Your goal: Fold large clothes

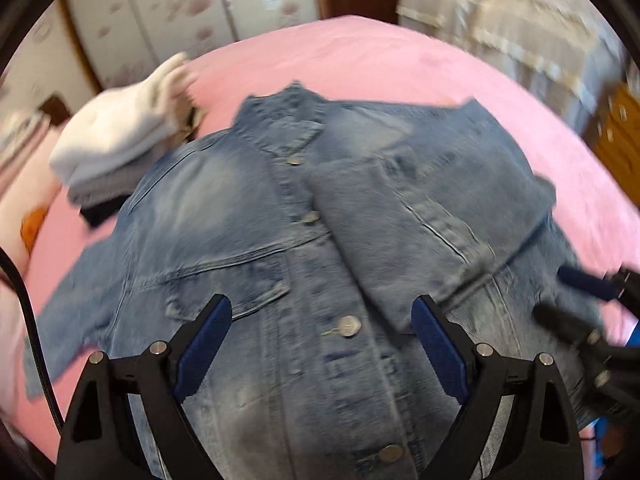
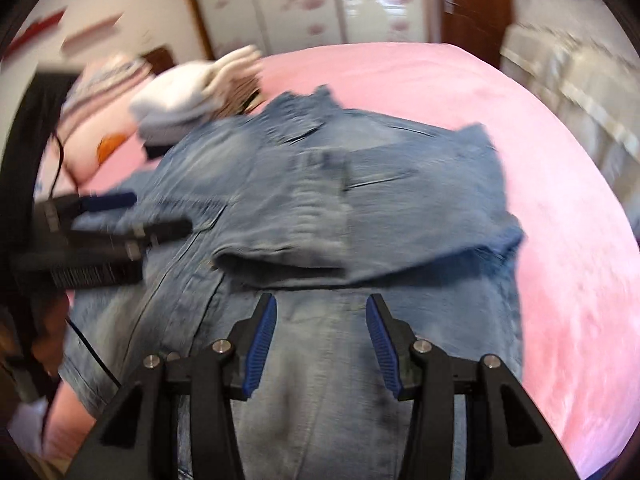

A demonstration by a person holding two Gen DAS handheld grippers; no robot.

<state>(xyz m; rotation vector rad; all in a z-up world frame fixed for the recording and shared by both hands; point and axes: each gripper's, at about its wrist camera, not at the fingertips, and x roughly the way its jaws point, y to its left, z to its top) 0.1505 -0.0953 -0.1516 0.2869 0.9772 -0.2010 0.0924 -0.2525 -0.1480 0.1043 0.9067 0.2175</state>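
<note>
While I look down the left wrist view: denim jacket (image 1: 256, 216) lies button-side up on the pink bed (image 1: 400, 64), one sleeve folded across its chest.
Left gripper (image 1: 322, 322): jaws wide apart, holding nothing.
Right wrist view: I see the jacket below, blurry.
Right gripper (image 2: 321, 322): about half open, empty.
Stack: folded clothes (image 2: 180, 100) beside the collar.

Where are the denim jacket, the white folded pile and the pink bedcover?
denim jacket (image 1: 208, 200), left wrist view, chest panel.
white folded pile (image 1: 120, 136), left wrist view, top layer.
pink bedcover (image 2: 560, 280), right wrist view, bare stretch.
</note>
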